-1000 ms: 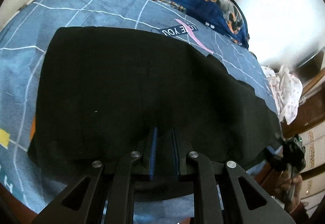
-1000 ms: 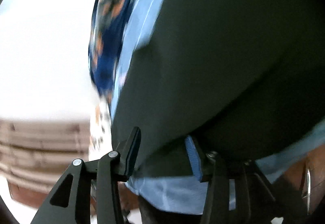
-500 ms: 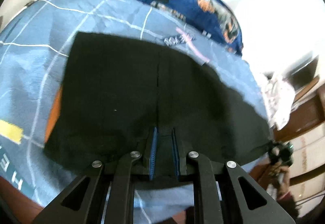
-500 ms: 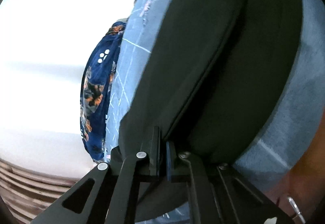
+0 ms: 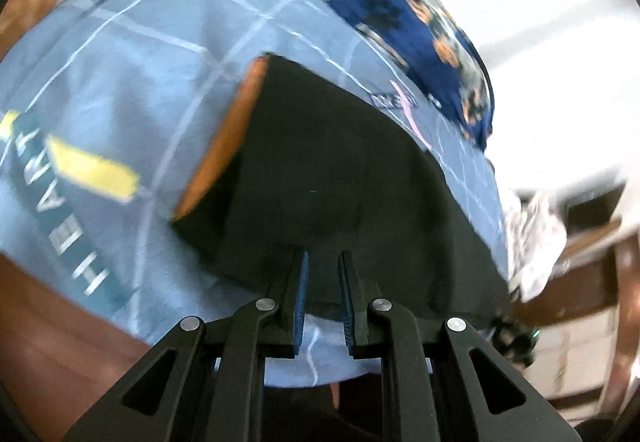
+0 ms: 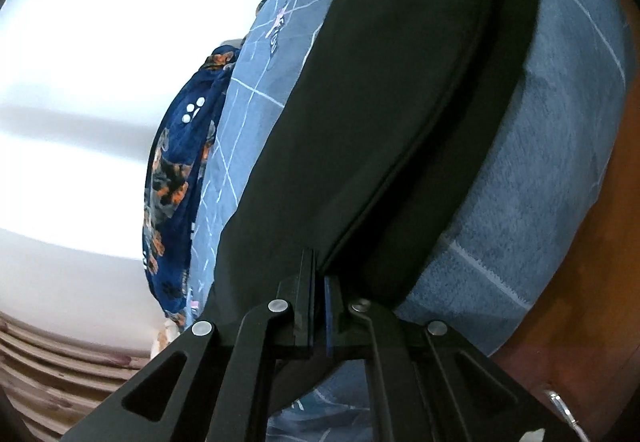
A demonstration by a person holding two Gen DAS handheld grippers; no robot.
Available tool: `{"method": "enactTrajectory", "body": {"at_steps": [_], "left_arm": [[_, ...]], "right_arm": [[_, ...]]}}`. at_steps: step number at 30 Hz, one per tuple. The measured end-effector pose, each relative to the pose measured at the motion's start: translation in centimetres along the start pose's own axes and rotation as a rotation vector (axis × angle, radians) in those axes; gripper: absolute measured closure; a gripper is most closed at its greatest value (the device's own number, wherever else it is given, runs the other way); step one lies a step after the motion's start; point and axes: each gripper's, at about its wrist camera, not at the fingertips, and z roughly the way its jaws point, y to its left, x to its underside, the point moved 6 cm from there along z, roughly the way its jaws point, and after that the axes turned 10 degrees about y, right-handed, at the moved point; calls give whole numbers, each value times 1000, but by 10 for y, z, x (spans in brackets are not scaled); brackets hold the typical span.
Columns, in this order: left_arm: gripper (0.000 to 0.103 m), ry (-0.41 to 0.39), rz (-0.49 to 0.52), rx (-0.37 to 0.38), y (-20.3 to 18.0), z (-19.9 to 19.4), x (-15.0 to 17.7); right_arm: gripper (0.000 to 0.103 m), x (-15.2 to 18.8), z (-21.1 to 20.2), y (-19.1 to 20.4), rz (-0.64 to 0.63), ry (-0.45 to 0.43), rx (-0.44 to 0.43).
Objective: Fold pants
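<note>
Pants (image 5: 344,177), black and already doubled, lie on the blue bedspread (image 5: 132,89), each gripper pinching a near edge, probably so both ends can lift together for the next fold. The left gripper (image 5: 323,282) is clamped on cloth drawn between its narrow jaws. The right gripper (image 6: 319,282) has just been closing and is nipped tight on the layered edge, the pants stretching away from it.

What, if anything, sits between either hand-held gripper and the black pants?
Nothing visible. The left hand-held gripper is clamped on the black pants at their near edge, and the right hand-held gripper is shut on the same cloth; the blue bedsheet lies underneath.
</note>
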Motion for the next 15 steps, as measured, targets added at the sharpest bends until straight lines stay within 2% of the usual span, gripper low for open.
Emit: {"method": "enactTrajectory", "body": {"at_steps": [9, 12, 13, 14, 15], "left_arm": [[86, 60, -40, -47, 14, 15, 0], [86, 16, -27, 3, 8, 12, -3], [86, -9, -16, -15, 7, 10, -5], [89, -22, -11, -31, 7, 9, -6], [99, -31, -7, -42, 6, 8, -8]], "right_arm": [[100, -1, -1, -3, 25, 2, -28], [100, 0, 0, -5, 39, 4, -39], [100, 0, 0, -5, 39, 3, -39], [100, 0, 0, -5, 38, 3, -38], [100, -1, 0, -5, 36, 3, -36]]}}
